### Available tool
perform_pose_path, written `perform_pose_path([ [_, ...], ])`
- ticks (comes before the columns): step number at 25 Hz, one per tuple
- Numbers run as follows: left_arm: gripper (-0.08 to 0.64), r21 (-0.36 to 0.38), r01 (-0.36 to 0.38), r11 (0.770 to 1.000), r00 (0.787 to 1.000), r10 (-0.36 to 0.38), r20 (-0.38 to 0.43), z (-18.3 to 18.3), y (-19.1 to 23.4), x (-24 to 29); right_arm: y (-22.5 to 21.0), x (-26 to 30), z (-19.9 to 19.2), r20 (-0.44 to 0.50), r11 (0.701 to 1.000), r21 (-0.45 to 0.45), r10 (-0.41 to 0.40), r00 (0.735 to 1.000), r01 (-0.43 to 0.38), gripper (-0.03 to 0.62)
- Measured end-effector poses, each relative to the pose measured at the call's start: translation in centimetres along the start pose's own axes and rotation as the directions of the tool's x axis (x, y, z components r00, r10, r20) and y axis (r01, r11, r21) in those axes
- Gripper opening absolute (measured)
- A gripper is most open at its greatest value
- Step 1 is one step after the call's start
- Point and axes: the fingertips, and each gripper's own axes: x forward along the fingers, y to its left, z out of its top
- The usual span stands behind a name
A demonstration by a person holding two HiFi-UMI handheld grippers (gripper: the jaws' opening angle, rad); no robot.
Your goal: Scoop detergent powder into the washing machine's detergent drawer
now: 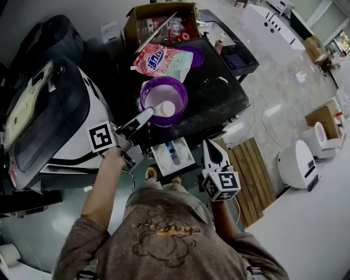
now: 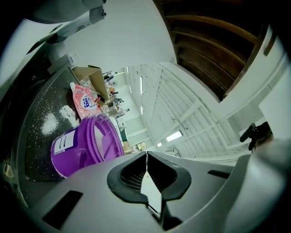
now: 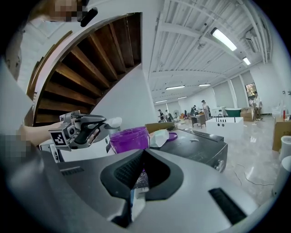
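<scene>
A purple tub (image 1: 163, 94) of white powder stands on the dark washing machine top (image 1: 219, 98). My left gripper (image 1: 143, 116) is shut on the handle of a white scoop (image 1: 165, 108), whose cup hangs over the tub's near side. In the left gripper view the jaws (image 2: 146, 157) pinch a thin white handle (image 2: 150, 189), with the tub (image 2: 86, 145) to the left. The detergent drawer (image 1: 174, 154) is pulled open below the tub. My right gripper (image 1: 210, 146) hangs shut and holds nothing, just right of the drawer; its view shows the tub (image 3: 129, 139) and the scoop (image 3: 111, 122).
A pink detergent bag (image 1: 162, 61) and the purple lid (image 1: 194, 54) lie behind the tub. Spilled powder (image 2: 50, 123) dots the machine top. A cardboard box (image 1: 158, 16) sits further back. A white appliance (image 1: 54, 120) stands at left and a wooden pallet (image 1: 251, 175) on the floor at right.
</scene>
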Motion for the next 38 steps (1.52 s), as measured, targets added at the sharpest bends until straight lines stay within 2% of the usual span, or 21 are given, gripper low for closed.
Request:
perform_pose_path([
  [4, 0.024, 0.008, 0.007, 1.000, 1.000, -0.007, 0.010, -1.2, -0.9, -1.4, -0.4, -0.6, -0.8, -0.014, 1.000, -0.024, 0.017, 1.000, -0.018, 0.000],
  [14, 0.024, 0.011, -0.016, 1.000, 1.000, 0.016, -0.013, -4.0, -1.2, -4.1, 1.3, -1.7, -0.5, 0.006, 1.000, 0.007, 0.020, 1.000, -0.020, 0.000],
  [19, 0.024, 0.087, -0.018, 0.996, 0.998, 0.024, -0.064, -5.2, -0.9, -5.1, 2.7, -2.9, -1.2, 0.006, 1.000, -0.001, 0.011, 1.000, -0.011, 0.000],
  [23, 0.024, 0.099, -0.021, 0.995, 0.995, 0.030, -0.093, -6.6, -0.4, -5.6, 3.4, -4.3, -2.0, -0.006, 1.000, 0.005, -0.013, 1.000, 0.013, 0.000],
  [29, 0.023, 0.142, 0.027, 0.989, 0.989, -0.006, -0.148, -8.9, -0.2, -5.0, 4.0, -5.9, -2.6, -0.007, 0.999, 0.002, -0.044, 0.999, 0.044, 0.000],
  [34, 0.023, 0.128, -0.002, 0.992, 0.981, 0.026, -0.190, -11.3, 1.7, -4.7, 3.6, -6.9, -2.5, 0.002, 0.997, 0.004, -0.072, 0.997, 0.072, 0.000],
  [38, 0.023, 0.155, 0.014, 0.988, 0.973, 0.022, -0.228, -13.0, 2.6, -4.2, 3.3, -7.5, -2.8, -0.005, 0.996, -0.012, -0.083, 0.997, 0.083, 0.000],
])
